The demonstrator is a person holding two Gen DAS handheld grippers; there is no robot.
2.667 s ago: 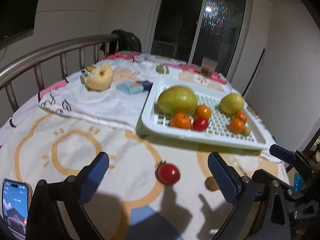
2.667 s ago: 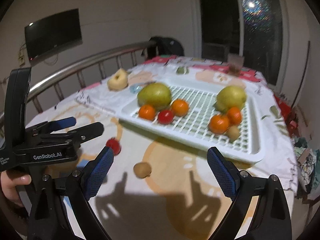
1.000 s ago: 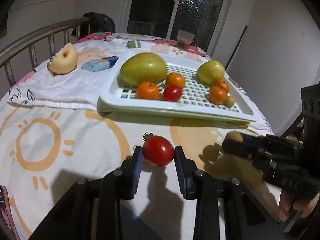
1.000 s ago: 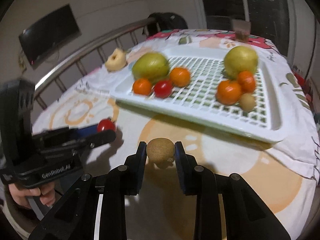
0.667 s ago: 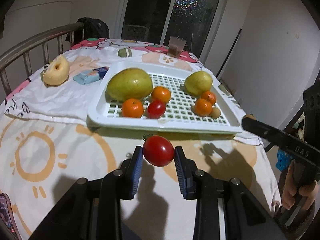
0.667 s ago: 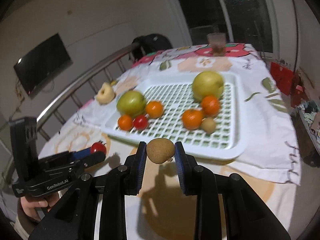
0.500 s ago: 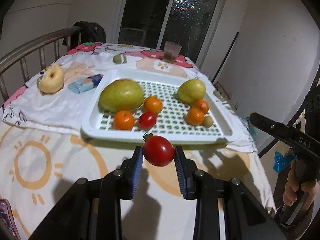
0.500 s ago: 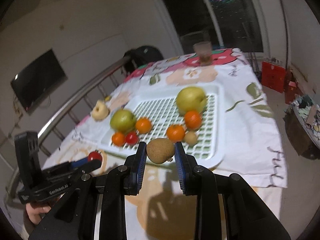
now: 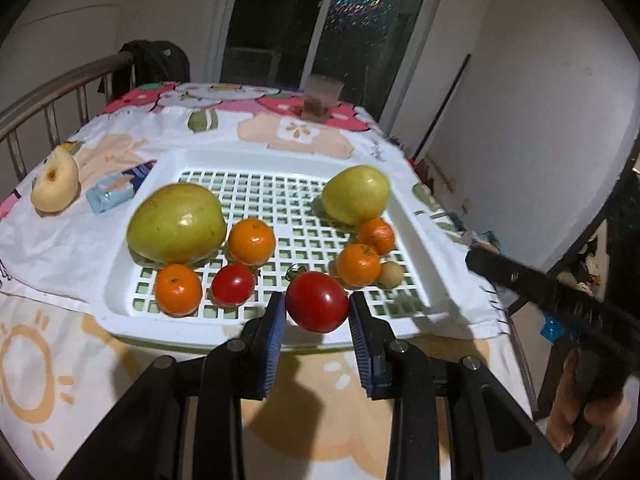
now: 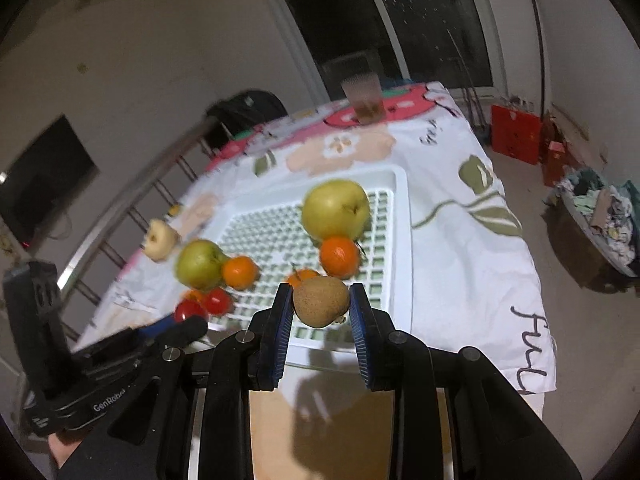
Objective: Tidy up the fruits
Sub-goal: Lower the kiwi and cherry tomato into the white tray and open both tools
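Tomato [image 9: 317, 301] clamped between the left gripper [image 9: 316, 334] fingers, held in the air just at the tray's [image 9: 416, 240] near rim, about midway along it. Kiwi [image 10: 320, 301] clamped between the right gripper [image 10: 320, 332] fingers, held over the tray's near right corner; height above the grid cannot be told.

Tray sits on the cloth-covered counter [image 9: 60, 380]. Already in it: left group of a large green fruit [image 9: 176, 223], two oranges and a second tomato [image 9: 233, 284]; right group of a pear [image 9: 355, 194], two oranges and a second kiwi [image 9: 391, 274]. Groups look matched but for the two pieces in hand.

Judged: task near its end. Left to do: set the tomato beside the right group, the kiwi beside the left, release both. A cut apple [image 9: 54, 180] and a snack packet [image 9: 120, 186] lie outside the tray to its left; whether the apple belongs to the task is unclear. A cup [image 9: 321, 97] stands at the far edge.
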